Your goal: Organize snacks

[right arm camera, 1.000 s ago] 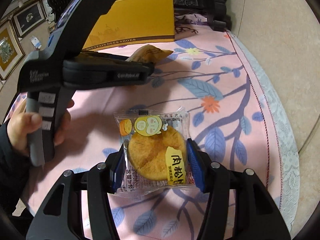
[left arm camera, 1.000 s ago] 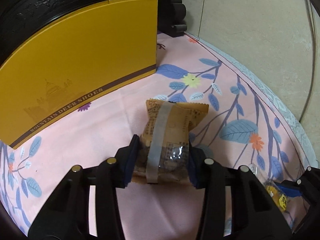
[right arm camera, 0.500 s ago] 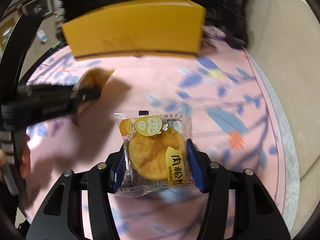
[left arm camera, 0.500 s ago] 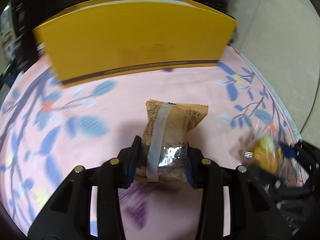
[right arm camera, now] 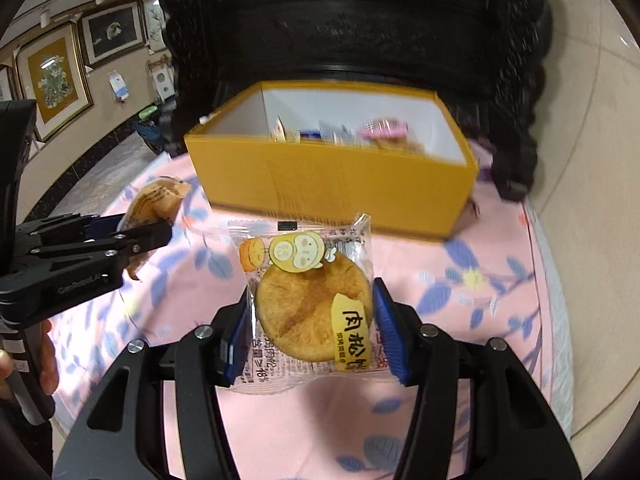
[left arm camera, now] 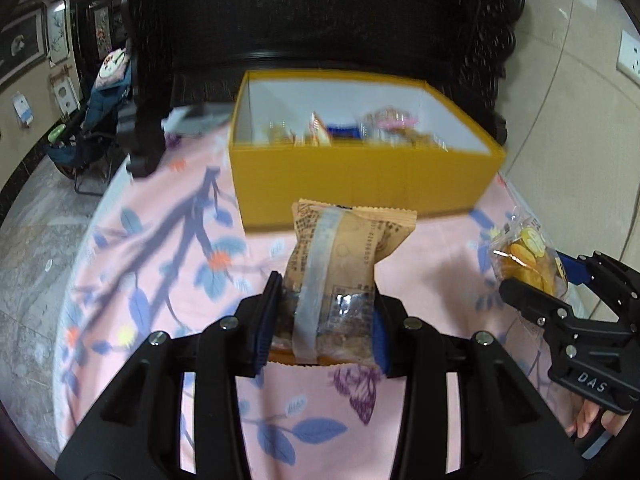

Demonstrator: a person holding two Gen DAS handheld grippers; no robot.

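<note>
My left gripper (left arm camera: 325, 322) is shut on a tan wrapped snack (left arm camera: 340, 264) with a pale strip down its pack, held above the pink cloth. My right gripper (right arm camera: 310, 322) is shut on a clear pack with a round golden cake (right arm camera: 310, 304) and a yellow cartoon label. Ahead of both stands an open yellow box (left arm camera: 362, 174) (right arm camera: 332, 180) with white inner walls and several snack packs inside. The right gripper with its cake (left arm camera: 528, 256) shows at the right of the left wrist view. The left gripper with its tan snack (right arm camera: 156, 204) shows at the left of the right wrist view.
A pink floral tablecloth (left arm camera: 168, 264) covers the table. Dark carved furniture (right arm camera: 352, 28) rises right behind the box. A beige wall (left arm camera: 580, 128) lies to the right. A tiled floor, a folding chair (left arm camera: 96, 128) and framed pictures (right arm camera: 52, 76) lie off to the left.
Both grippers have risen with their snacks and swung to face the box, so its open top and contents now show instead of only its yellow side.
</note>
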